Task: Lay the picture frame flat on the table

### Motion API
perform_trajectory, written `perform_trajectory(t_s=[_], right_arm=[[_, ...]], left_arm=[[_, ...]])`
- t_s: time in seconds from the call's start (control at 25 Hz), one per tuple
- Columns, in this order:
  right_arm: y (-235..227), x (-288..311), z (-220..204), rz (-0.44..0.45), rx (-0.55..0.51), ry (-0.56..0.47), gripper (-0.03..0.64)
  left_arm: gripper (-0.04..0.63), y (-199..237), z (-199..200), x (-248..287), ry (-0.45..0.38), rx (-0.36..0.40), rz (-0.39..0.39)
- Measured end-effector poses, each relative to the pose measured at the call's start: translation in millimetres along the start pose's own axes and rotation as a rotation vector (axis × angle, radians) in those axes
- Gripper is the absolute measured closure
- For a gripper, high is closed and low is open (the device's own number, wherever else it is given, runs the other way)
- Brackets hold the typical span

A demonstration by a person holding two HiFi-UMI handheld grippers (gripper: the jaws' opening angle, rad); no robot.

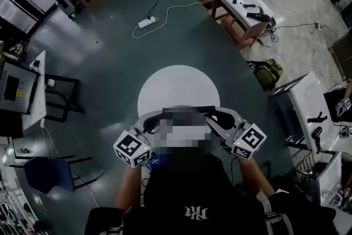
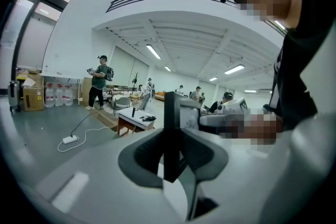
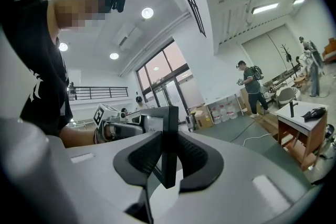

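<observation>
Seen from the head view, the black picture frame (image 1: 206, 109) stands upright on edge above the round white table (image 1: 176, 82), partly under a mosaic patch. My left gripper (image 1: 155, 119) holds its left side and my right gripper (image 1: 218, 118) its right side. In the left gripper view the frame's dark edge (image 2: 171, 118) rises between the pads, and the left gripper (image 2: 171, 157) is shut on it. The right gripper view shows the same: the frame's edge (image 3: 169, 134) is clamped by the right gripper (image 3: 169, 159). Whether the frame's lower edge touches the table is hidden.
On the dark floor beyond the table lie a white power strip (image 1: 147, 22) and its cable. A wooden bench (image 1: 242, 3) with black tools stands at the back right, with a green backpack (image 1: 268, 71) near it. White desks flank me left (image 1: 34, 91) and right (image 1: 311, 110); a blue chair (image 1: 44, 173) is at my left.
</observation>
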State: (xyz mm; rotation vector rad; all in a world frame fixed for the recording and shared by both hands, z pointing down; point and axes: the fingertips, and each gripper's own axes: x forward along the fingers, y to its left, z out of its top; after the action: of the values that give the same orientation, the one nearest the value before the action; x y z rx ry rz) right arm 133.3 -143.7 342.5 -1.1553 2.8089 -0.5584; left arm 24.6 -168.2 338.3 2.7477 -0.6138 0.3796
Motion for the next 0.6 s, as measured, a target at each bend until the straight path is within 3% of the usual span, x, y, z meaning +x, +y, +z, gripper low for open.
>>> perform_trajectory(t_s=[0.6], right_arm=[[-43.8,116.7,-42.9,-0.012,0.088,0.157,0.549]], left_arm=[[0.500,125.4,-51.1,3.4,0.032,-0.188,0.025]])
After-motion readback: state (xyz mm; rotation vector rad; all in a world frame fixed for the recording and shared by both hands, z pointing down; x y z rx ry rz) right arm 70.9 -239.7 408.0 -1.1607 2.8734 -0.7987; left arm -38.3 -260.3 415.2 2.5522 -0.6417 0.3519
